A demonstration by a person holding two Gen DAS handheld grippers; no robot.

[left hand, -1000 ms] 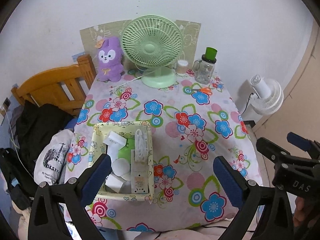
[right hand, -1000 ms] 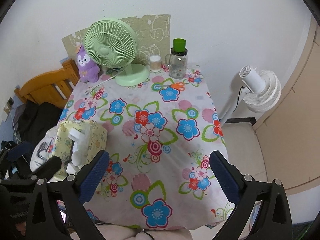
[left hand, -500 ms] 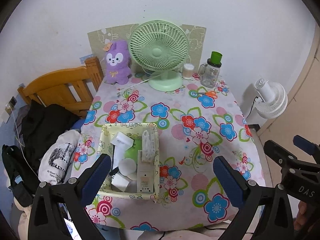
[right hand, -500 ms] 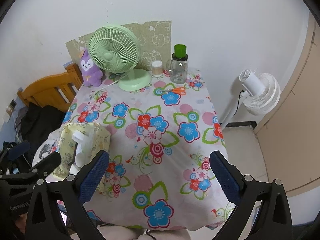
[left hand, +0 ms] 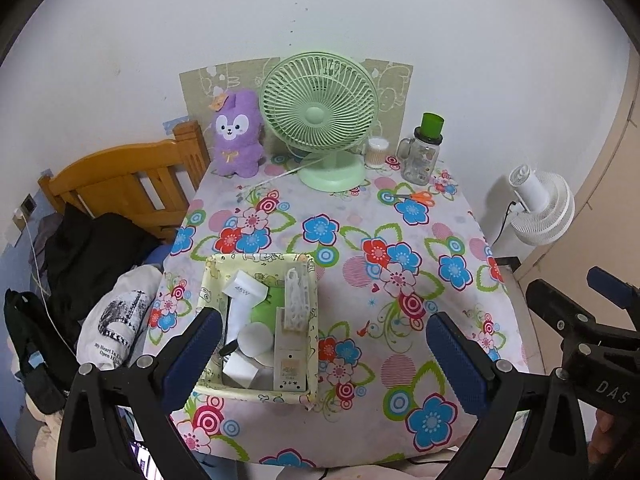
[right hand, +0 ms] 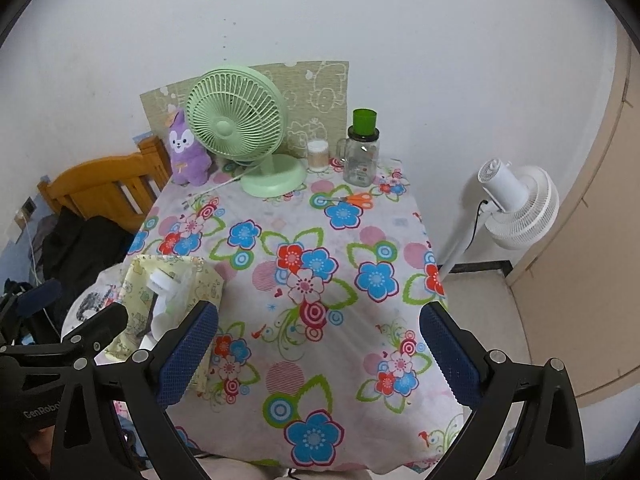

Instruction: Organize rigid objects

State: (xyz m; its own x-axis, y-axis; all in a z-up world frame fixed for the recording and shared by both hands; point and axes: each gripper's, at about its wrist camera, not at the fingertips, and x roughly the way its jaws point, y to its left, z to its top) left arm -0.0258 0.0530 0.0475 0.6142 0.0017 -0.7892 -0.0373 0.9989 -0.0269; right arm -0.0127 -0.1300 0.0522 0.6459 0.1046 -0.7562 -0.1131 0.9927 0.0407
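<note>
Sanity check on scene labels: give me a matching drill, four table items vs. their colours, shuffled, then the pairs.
Items:
1. desk fan
2. plush rabbit
3. scissors handles
4. storage basket

Colours:
A. orange
B. pale yellow
C. mint green
D. purple

Pairs: 1-C, 2-D, 3-A, 4-B

the left gripper's blue finger (left hand: 192,354) hides the lower left corner of the yellow box (left hand: 256,258). the small white things (left hand: 256,336) inside are too jumbled to name.

Matt cloth tablecloth (left hand: 400,240), wooden headboard (left hand: 120,184)
</note>
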